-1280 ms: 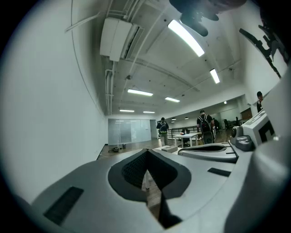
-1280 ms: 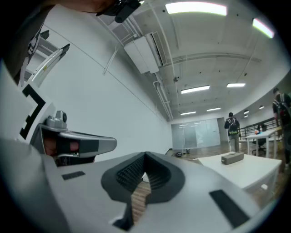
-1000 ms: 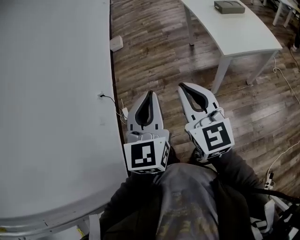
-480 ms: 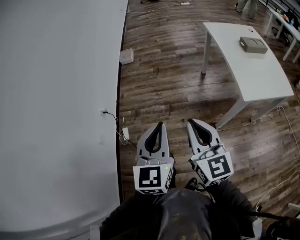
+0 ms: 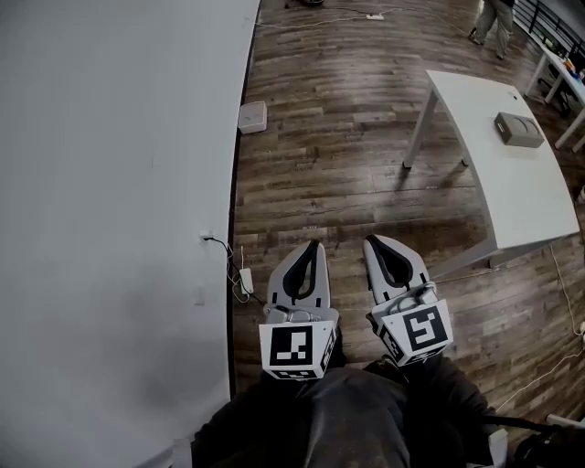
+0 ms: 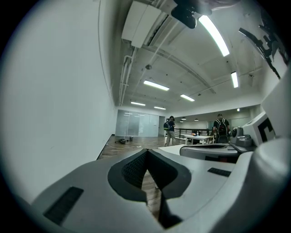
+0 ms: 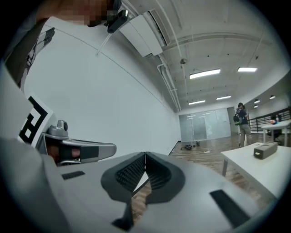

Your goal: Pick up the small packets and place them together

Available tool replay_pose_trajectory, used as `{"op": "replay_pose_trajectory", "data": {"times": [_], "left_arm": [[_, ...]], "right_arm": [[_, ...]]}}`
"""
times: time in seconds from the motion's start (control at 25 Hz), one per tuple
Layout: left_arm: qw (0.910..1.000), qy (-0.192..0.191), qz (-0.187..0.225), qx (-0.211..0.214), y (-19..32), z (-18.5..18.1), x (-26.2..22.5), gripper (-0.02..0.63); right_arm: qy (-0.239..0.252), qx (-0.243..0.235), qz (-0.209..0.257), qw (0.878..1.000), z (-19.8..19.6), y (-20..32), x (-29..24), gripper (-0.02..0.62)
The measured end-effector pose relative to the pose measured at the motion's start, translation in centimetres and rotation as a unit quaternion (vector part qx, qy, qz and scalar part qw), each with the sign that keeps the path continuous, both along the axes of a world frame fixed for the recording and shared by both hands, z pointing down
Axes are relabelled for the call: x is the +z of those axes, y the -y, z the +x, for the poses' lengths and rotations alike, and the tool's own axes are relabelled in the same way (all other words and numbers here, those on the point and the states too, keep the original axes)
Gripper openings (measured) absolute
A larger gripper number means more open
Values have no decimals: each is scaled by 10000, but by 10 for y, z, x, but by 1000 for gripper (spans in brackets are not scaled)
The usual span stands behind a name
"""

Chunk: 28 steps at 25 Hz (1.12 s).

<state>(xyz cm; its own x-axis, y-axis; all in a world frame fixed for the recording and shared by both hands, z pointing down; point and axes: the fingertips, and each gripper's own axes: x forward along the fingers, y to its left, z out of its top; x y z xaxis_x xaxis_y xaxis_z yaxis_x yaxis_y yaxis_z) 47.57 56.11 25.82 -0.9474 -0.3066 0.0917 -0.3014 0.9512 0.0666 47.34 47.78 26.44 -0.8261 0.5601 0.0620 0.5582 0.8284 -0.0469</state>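
Currently both claws sit low in the head view, near 6 o'clock, side by side but apart. Both point toward 12 o'clock over the dark wood plank floor [image 5: 338, 146].

Left claw [image 5: 313, 245]: white jaws together at the tips, nothing between them. Its own view [image 6: 146, 150] shows the dark ribbed pads meeting at the apex, with only floor seen through the gap below.

Right claw [image 5: 373, 240]: likewise closed and empty. Its own view [image 7: 145, 154] shows the pad tips touching.

A black-and-white marker cube [image 5: 294, 348] sits at the rear of the left claw, and a second marker cube [image 5: 420, 330] at the rear of the right claw. The person's dark clothing [image 5: 356, 425] lies just below both.

Surroundings, head view:
- Plain white wall [image 5: 110, 183] fills the frame from 7 to 12 o'clock.
- White wall socket with thin black cable [image 5: 208, 238] is at 9 o'clock of the left claw.
- Small white adapter block [image 5: 245, 280] lies on the floor just beside that claw.
- Small white square box [image 5: 252, 116] lies on the floor against the wall, at 11 o'clock.
- White rectangular table [image 5: 521, 201] stands at 2 o'clock, well apart from both claws, carrying a flat grey box [image 5: 519, 129].
- Standing person [image 5: 498, 18] is at 1 o'clock, at the far edge.

Small packets: I cannot tell from these three views where they lie.
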Motion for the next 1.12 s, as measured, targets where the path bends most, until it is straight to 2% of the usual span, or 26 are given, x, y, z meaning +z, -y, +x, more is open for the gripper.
{"op": "replay_pose_trajectory", "data": {"times": [0.24, 0.56, 0.84, 1.12], "left_arm": [[10000, -9, 21, 60, -22, -30, -1, 3], [9998, -26, 7, 199, -17, -77, 6, 3], [9998, -132, -85, 77, -14, -138, 17, 3], [9992, -388, -76, 40, 6, -211, 33, 3]], "right_arm": [[47, 25, 57, 10000, -32, -22, -4, 5], [147, 111, 72, 9998, -81, -21, -4, 6], [91, -16, 56, 9999, -145, -19, 7, 6], [-178, -98, 39, 9998, -217, -2, 25, 6]]}}
